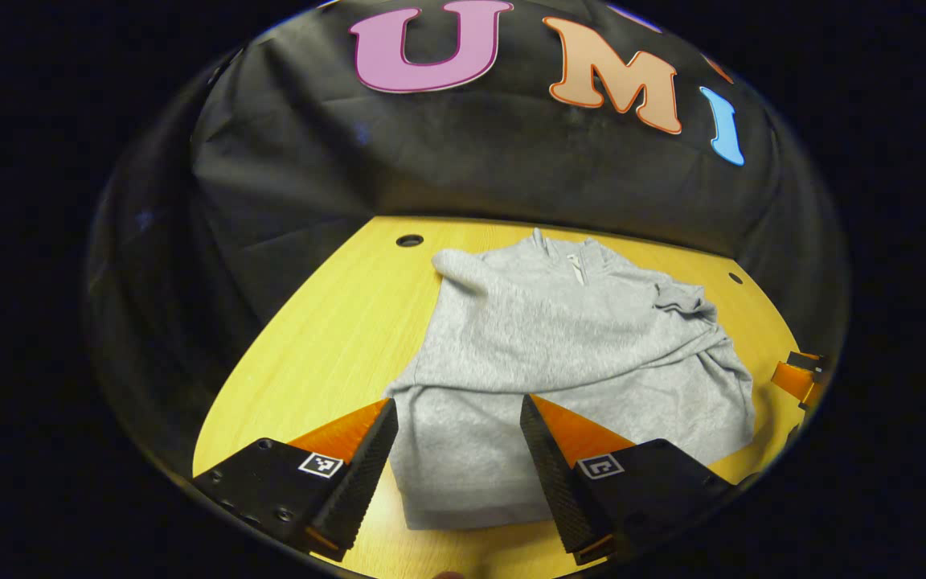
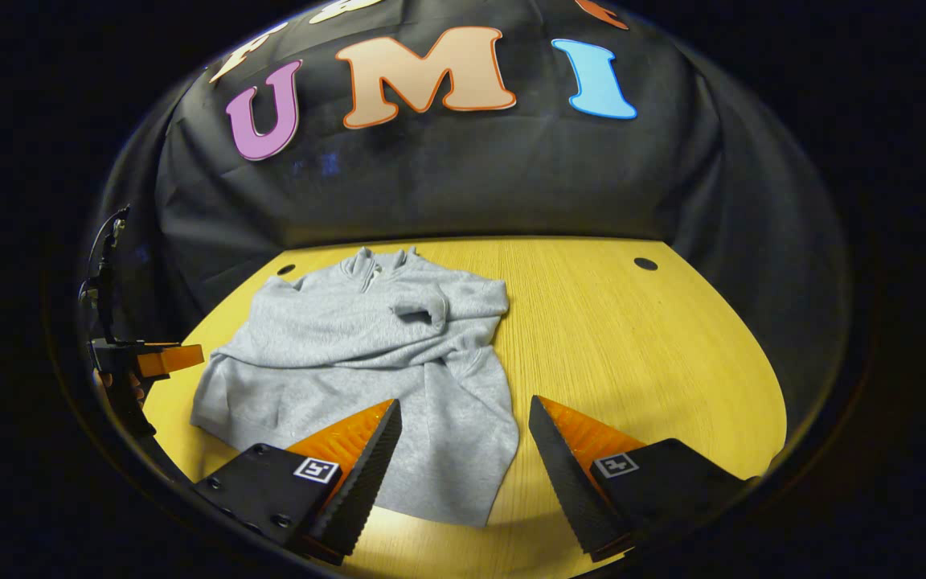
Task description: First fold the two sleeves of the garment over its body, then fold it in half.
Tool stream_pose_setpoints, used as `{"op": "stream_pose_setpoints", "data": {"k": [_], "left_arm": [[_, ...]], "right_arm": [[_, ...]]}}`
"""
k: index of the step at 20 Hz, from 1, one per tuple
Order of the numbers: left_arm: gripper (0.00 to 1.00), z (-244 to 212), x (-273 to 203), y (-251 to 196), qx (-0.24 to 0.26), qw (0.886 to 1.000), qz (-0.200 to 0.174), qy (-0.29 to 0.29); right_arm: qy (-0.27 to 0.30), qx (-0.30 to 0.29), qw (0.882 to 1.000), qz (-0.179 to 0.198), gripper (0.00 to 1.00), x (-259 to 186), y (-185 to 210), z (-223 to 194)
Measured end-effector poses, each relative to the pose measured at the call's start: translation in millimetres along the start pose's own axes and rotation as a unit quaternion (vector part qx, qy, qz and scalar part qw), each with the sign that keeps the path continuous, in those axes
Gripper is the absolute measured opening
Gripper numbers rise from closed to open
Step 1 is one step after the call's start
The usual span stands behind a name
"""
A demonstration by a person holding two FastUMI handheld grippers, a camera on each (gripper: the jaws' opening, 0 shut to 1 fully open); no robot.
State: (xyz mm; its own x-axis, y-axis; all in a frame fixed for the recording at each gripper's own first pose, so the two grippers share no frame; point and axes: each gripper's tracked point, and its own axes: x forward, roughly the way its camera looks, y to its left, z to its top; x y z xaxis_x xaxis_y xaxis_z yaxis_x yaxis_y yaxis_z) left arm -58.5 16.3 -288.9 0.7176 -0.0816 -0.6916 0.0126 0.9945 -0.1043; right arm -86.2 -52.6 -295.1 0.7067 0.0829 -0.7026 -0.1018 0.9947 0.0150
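A grey zip-neck sweatshirt [image 1: 559,346] lies flat on the yellow wooden table [image 1: 334,330], collar toward the back wall, with both sleeves folded across its body. My left gripper [image 1: 459,410] hovers open over the hem at the garment's near left corner, nothing between its fingers. In the right gripper view the same sweatshirt [image 2: 366,354] lies to the left, and my right gripper [image 2: 463,410] is open above its near right hem edge, holding nothing. The left gripper [image 2: 165,358] shows at the far left there; the right gripper [image 1: 796,374] shows at the right edge of the left gripper view.
The tabletop [image 2: 632,346] stretches bare to the right of the garment. Small round holes [image 1: 409,240] [image 2: 645,264] sit near its back corners. The black cloth wall rises just behind the table's far edge.
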Motion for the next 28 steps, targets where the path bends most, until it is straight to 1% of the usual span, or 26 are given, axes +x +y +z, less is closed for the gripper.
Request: {"op": "stream_pose_setpoints", "data": {"k": [3,5,6,7,8,9,10,11,13,14,15,16,18,19,21,22,23,24,25,26,27,28], "left_arm": [[0.90,-31,7,0,-0.002,0.999,-0.009,0.033],[0.90,-46,9,1,-0.013,0.998,-0.016,0.053],[0.90,-51,11,3,-0.018,0.998,-0.016,0.059],[0.90,-55,14,5,-0.022,0.998,-0.014,0.063],[0.89,-58,16,7,-0.025,0.997,-0.014,0.067],[0.89,-60,17,7,-0.027,0.997,-0.015,0.070],[0.89,-63,19,8,-0.026,0.997,-0.015,0.073],[0.88,-67,19,10,-0.023,0.997,-0.012,0.078],[0.87,-68,20,10,-0.004,0.997,-0.008,0.073],[0.87,-69,19,10,0.005,0.997,-0.006,0.072],[0.87,-67,21,8,0.006,0.998,-0.005,0.065],[0.86,-69,20,8,0.002,0.998,-0.003,0.066],[0.86,-69,20,8,-0.001,0.998,-0.002,0.055],[0.84,-68,20,7,0.002,0.999,-0.005,0.049],[0.79,-69,20,1,0.011,0.999,-0.019,0.048],[0.68,-67,20,-2,0.013,0.998,-0.026,0.047],[0.64,-68,20,-4,0.016,0.998,-0.033,0.047],[0.56,-66,22,-8,0.016,0.998,-0.042,0.045],[0.43,-67,21,-11,0.014,0.998,-0.049,0.044],[0.28,-65,22,-14,0.007,0.998,-0.055,0.040],[0.19,-65,23,-15,-0.002,0.998,-0.056,0.037],[0.11,-64,24,-16,-0.010,0.998,-0.059,0.034]], "right_arm": [[0.028,-0.004,1.000,-0.003,0.96,3,2,-24],[0.046,-0.006,0.999,-0.008,0.96,4,1,-38],[0.053,-0.006,0.999,-0.011,0.96,5,0,-43],[0.061,-0.006,0.998,-0.013,0.99,7,-1,-50],[0.070,-0.004,0.997,-0.013,0.96,7,0,-56],[0.077,-0.004,0.997,-0.014,0.99,8,1,-60],[0.085,-0.007,0.996,-0.017,0.96,10,1,-65],[0.092,-0.009,0.996,-0.017,0.99,11,2,-69],[0.103,-0.009,0.995,-0.016,0.99,14,7,-77],[0.109,-0.012,0.994,-0.019,0.96,14,7,-83],[0.114,-0.015,0.993,-0.022,0.99,16,6,-86],[0.118,-0.014,0.993,-0.021,0.96,16,7,-88],[0.120,-0.007,0.993,-0.022,0.97,13,7,-81],[0.120,-0.012,0.992,-0.021,1.00,13,7,-80],[0.126,-0.016,0.992,-0.013,0.99,13,9,-80],[0.131,-0.016,0.991,-0.007,0.94,15,12,-82],[0.138,-0.016,0.990,0.000,0.88,15,16,-82],[0.143,-0.020,0.990,0.003,0.72,16,19,-82],[0.149,-0.022,0.989,0.015,0.64,17,24,-82],[0.153,-0.021,0.988,0.021,0.53,16,28,-83],[0.157,-0.017,0.987,0.027,0.43,16,32,-83],[0.161,-0.013,0.987,0.028,0.27,17,32,-83]]}}
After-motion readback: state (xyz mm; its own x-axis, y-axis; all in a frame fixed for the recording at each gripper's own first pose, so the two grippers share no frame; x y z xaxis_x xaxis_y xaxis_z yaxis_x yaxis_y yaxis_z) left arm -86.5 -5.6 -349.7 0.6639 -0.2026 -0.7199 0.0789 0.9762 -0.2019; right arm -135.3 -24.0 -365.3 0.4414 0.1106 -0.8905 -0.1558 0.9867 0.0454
